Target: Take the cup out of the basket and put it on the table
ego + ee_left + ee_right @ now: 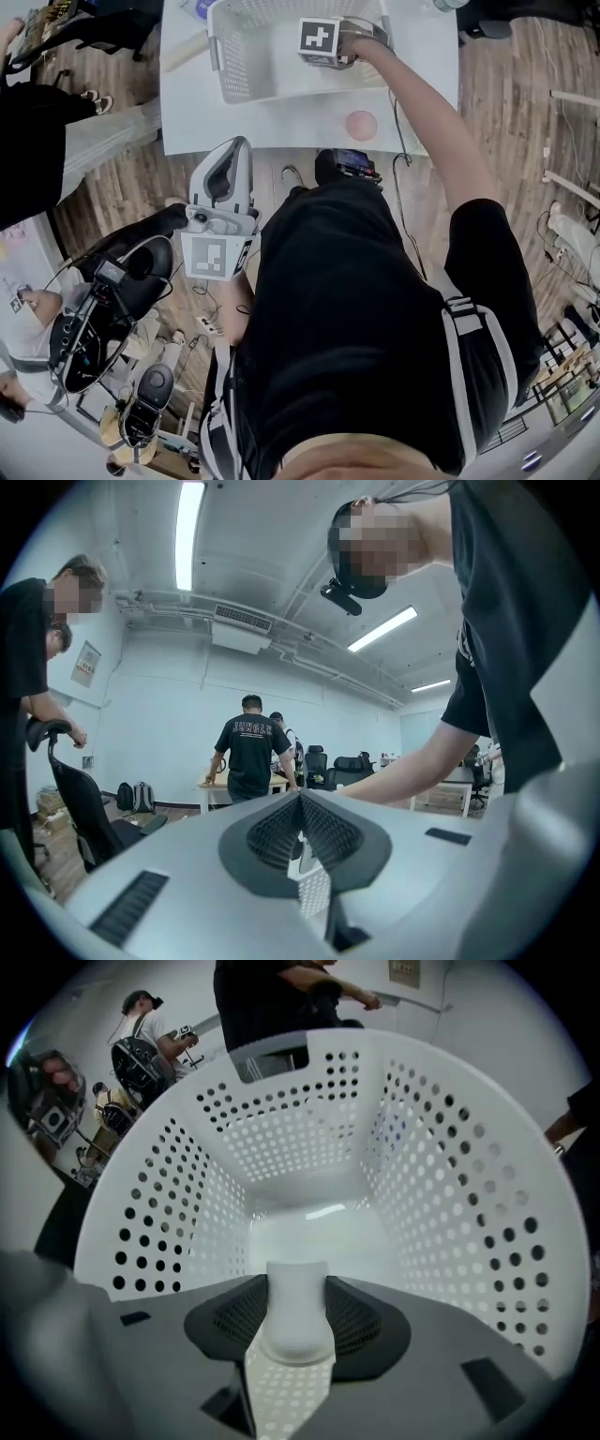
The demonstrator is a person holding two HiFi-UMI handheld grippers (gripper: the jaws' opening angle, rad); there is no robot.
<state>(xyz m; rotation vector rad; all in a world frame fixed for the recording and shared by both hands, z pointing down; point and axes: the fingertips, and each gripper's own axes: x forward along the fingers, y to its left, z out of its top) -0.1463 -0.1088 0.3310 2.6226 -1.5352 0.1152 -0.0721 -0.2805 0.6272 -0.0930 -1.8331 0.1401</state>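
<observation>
White cup (298, 1321) is pinched in my right claw (298, 1286), inside the perforated basket (450, 1147). Basket sits mid-surface (281, 127), back from the near edge. Cup looks light, stiff and smooth, so prob slippery. Grip is across the body: moderate squeeze, lift straight up, clear the rim. Other side: left claw (300, 803) pressed together, empty, held low, well off the surface.

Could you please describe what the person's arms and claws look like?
The left claw and right claw have pale grey bodies with dark ribbed pads; each carries a white cube with black square markers. The right sleeve is short and black.
</observation>
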